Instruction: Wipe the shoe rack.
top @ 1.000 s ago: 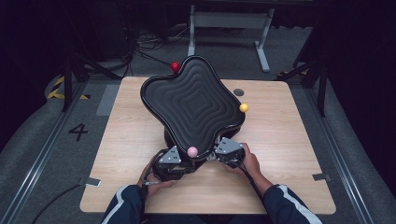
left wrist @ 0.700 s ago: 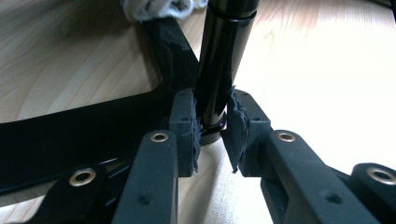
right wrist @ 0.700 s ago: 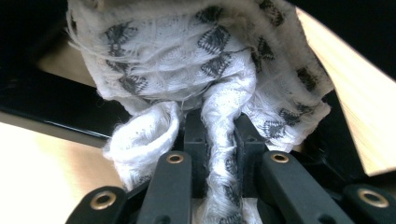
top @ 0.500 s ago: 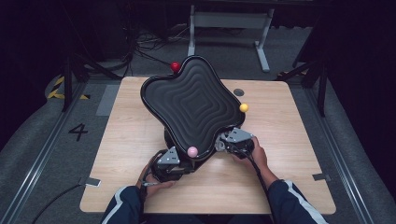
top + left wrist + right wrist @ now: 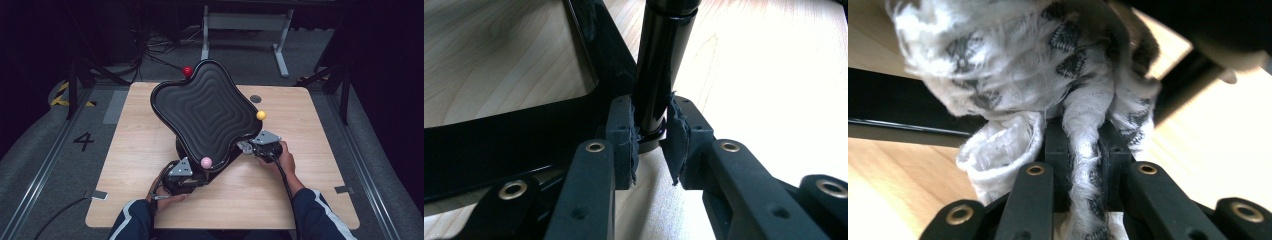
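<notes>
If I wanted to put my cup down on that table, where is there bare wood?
The widest bare wood on the table lies along its left side, beside the black wavy tray. The far right corner past the yellow ball is bare too, with a small dark disc. The near middle is crowded: left gripper, right gripper and cloth.

surface: wooden table (image 5: 150,135); on it: black stand (image 5: 187,150) bearing wavy tray; small dark disc (image 5: 255,99)
</notes>
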Demonstrator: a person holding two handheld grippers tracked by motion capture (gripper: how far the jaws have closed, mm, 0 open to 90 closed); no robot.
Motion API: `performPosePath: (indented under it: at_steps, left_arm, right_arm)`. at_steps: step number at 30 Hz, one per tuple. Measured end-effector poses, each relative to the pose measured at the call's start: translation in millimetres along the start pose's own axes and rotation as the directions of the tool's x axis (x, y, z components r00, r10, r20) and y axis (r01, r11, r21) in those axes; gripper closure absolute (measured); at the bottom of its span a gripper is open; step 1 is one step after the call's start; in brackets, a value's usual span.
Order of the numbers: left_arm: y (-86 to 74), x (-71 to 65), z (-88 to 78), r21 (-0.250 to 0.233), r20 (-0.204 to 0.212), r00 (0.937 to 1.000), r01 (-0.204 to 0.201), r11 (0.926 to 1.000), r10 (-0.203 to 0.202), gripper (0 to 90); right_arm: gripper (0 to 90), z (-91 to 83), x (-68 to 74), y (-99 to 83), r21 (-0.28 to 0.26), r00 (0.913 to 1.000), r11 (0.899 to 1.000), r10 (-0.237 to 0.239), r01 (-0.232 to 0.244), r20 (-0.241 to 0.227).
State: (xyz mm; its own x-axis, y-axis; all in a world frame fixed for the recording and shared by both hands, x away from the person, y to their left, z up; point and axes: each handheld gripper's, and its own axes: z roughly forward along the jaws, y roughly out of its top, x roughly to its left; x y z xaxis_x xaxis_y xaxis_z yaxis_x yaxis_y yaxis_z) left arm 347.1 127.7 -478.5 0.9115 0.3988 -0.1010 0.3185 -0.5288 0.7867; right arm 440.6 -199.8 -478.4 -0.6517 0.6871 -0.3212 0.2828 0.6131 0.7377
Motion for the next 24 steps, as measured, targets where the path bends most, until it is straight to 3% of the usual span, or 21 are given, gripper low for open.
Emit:
performPosePath:
  at_steps: [10,24]
  left_arm:
    - [0.1,0.6,0.9,-0.006,0.007,1.0,0.004,1.0,-0.004,73.5]
    - [0.9,-0.1,1.6,-0.001,0.017,0.9999,0.0,1.0,0.0,73.5]
  right_arm:
    - [79.5,0.1,0.2,-0.5,0.002,1.0,1.0,0.009,-0.009,0.004]
    - [79.6,-4.5,26.8,10.2,-0.017,0.9954,0.998,-0.062,0.061,-0.072]
